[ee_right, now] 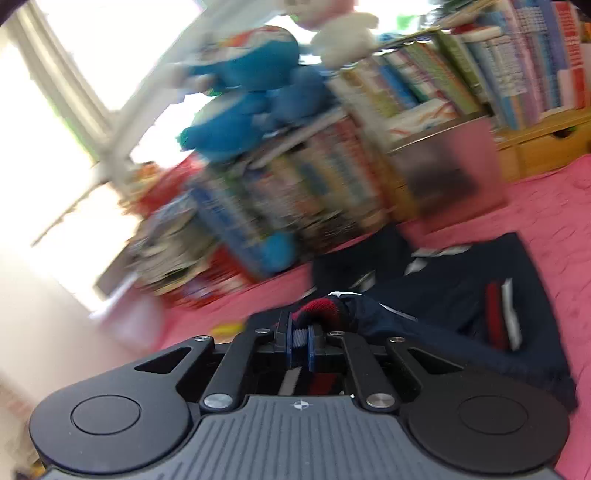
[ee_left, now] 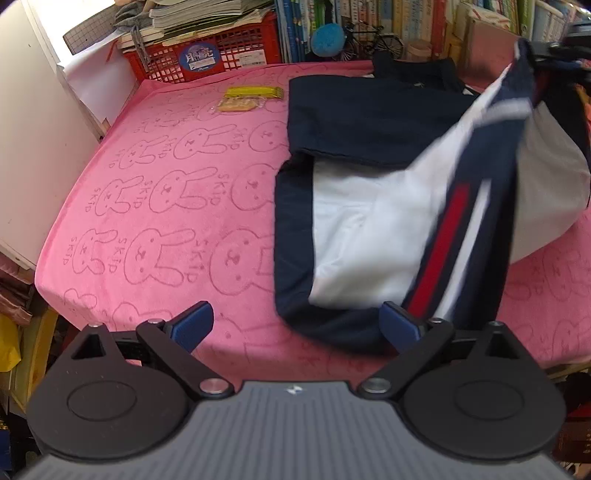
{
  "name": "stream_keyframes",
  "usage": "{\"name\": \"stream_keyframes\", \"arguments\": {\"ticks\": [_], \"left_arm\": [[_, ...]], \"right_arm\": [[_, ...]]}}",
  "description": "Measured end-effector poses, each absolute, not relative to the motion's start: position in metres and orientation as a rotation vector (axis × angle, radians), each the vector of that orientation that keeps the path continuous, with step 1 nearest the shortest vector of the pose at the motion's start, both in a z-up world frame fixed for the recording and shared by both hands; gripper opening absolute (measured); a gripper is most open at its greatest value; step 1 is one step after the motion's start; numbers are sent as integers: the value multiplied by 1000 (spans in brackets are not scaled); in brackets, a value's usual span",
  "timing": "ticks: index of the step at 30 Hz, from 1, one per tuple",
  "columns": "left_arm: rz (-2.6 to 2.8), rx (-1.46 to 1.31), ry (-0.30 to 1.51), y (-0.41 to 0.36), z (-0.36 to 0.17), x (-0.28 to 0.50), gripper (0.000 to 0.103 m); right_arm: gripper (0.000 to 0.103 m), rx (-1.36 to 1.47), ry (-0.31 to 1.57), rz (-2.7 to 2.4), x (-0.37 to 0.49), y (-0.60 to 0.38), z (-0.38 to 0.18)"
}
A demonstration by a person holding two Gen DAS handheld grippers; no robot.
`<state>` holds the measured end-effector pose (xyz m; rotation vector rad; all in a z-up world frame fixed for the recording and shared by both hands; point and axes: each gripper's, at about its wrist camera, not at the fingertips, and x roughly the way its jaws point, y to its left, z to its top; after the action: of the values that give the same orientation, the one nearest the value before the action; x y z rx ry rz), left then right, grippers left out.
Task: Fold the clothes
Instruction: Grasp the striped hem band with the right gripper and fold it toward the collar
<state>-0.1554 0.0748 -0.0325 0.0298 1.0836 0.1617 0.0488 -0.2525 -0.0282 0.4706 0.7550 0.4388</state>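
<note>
Soft navy, white and red striped garment [ee_left: 369, 206] lies on pink rabbit-print towel [ee_left: 166, 192], one edge lifted.
Right hand-held gripper [ee_right: 300, 341] pinches ribbed cuff; left hand-held gripper [ee_left: 297, 325] wide, empty. Light, limp fabric: grip hems or corners.

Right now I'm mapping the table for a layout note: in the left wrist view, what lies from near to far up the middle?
Left claw → pink rabbit-print towel → yellow packet → red crate → stacked books.
</note>
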Motion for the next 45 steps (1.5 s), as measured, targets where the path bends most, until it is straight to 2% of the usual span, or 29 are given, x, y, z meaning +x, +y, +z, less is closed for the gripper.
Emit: {"name": "stream_keyframes", "arguments": {"ticks": [2,3,4,6,11,13,15,18,23,25,30,33,35,36,37,38,39,40,45], "left_arm": [[139,42,1105,80,-39,-147,98],[118,52,1112,82,-44,-144,98],[95,68,1115,83,-48,-141,98],[43,123,1108,80,-54,-138,98],[-167,369,1016,46,-70,-144,98],[-196,444,985,32,-79,-141,99],[-163,463,982,22,-88,-127,98],[-103,420,989,18,-92,-103,98],[24,352,966,24,-91,-72,96],[85,304,957,33,-88,-60,91],[153,193,998,57,-88,-41,87],[97,232,1049,57,-100,-30,99],[109,262,1055,58,-107,-20,102],[112,236,1058,62,-108,-14,98],[96,183,1056,67,-106,-10,78],[74,125,1052,72,-104,-7,63],[66,70,1054,77,-100,-4,29],[64,16,1058,83,-97,-1,13],[45,-146,956,99,-59,7,10]], "right_arm": [[21,422,838,365,72,-247,-49],[31,387,889,333,80,-242,-60],[47,352,914,335,81,-240,-68],[63,273,926,340,73,-235,-79],[64,-4,872,335,49,-218,-77],[70,-118,822,344,47,-206,-75],[75,-218,784,383,47,-204,-75],[76,-329,780,423,62,-202,-84],[82,-347,815,493,95,-203,-105],[90,-351,832,518,108,-200,-115],[90,-293,947,637,126,-188,-134],[91,-307,972,681,125,-183,-139],[90,-303,992,674,128,-182,-145],[74,-269,1006,663,130,-183,-144],[45,-235,1020,651,132,-184,-143],[34,-212,1012,629,129,-185,-137],[19,-205,992,611,125,-187,-130],[14,-200,968,596,118,-191,-121],[13,-71,866,511,86,-229,-69]]}}
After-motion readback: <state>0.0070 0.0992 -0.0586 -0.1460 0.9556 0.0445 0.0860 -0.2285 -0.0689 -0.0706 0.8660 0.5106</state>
